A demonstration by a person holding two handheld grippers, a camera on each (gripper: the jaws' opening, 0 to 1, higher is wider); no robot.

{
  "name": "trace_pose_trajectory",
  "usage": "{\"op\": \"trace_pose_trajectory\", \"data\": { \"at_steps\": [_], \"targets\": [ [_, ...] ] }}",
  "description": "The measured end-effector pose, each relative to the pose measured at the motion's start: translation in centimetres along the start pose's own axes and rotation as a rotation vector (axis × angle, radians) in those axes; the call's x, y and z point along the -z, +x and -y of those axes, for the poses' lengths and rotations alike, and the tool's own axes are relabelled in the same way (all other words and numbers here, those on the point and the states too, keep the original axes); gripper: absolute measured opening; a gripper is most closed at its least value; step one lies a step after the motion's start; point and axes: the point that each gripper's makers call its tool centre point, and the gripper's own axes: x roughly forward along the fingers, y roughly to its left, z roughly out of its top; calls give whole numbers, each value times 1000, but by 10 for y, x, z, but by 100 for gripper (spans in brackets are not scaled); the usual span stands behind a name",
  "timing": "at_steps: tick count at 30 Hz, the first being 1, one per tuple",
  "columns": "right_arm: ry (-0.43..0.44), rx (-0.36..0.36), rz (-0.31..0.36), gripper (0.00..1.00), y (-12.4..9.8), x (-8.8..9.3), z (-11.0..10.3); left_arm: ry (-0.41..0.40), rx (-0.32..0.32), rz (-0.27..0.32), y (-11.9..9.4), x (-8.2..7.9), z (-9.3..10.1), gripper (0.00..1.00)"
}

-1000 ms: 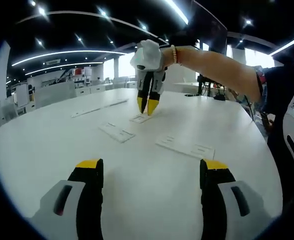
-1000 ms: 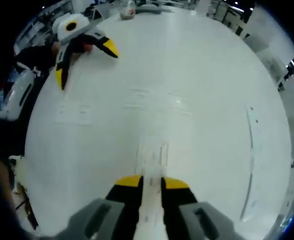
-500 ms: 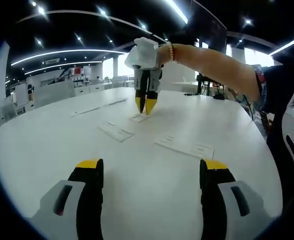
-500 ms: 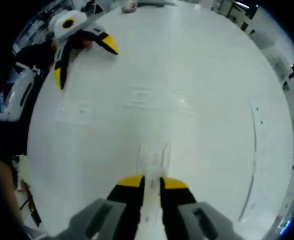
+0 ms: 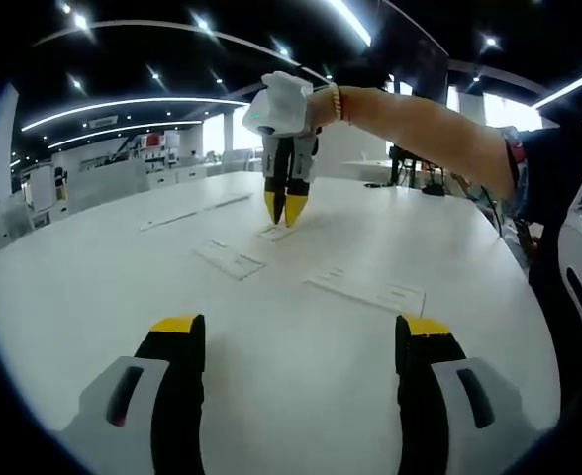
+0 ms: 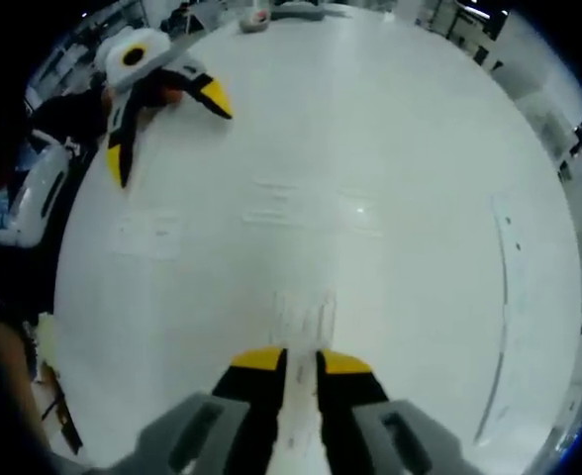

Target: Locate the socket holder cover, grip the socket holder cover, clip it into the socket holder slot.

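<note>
In the left gripper view my right gripper hangs point-down over the white table, a hand holding it, its yellow tips nearly together just above a small white slotted plate. Seen from the right gripper view, the right gripper is shut on a thin white strip, the socket holder cover, which runs up between its jaws. Just past the tips is the slotted plate; I cannot tell whether it touches the cover. My left gripper is open and holds nothing low over the near table, also seen as the left gripper.
Other flat white parts lie on the table: a plate, a longer plate and a thin rail farther back. In the right gripper view these are the plate, the plate and the rail. The person's arm reaches across from the right.
The right gripper has risen a little off the table and drifted slightly left, still shut. The left gripper has kept still and open.
</note>
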Motion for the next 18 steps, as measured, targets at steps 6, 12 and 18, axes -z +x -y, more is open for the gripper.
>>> {"op": "trace_pose_trajectory", "data": {
  "at_steps": [6, 12, 18],
  "targets": [
    [13, 4, 24, 15, 1, 0, -2, 0, 3, -3, 1, 1, 1, 78],
    [11, 4, 24, 15, 0, 0, 1, 1, 5, -5, 2, 1, 2, 78],
    [21, 6, 42, 15, 1, 0, -1, 2, 5, -8, 2, 1, 2, 78]
  ]
}}
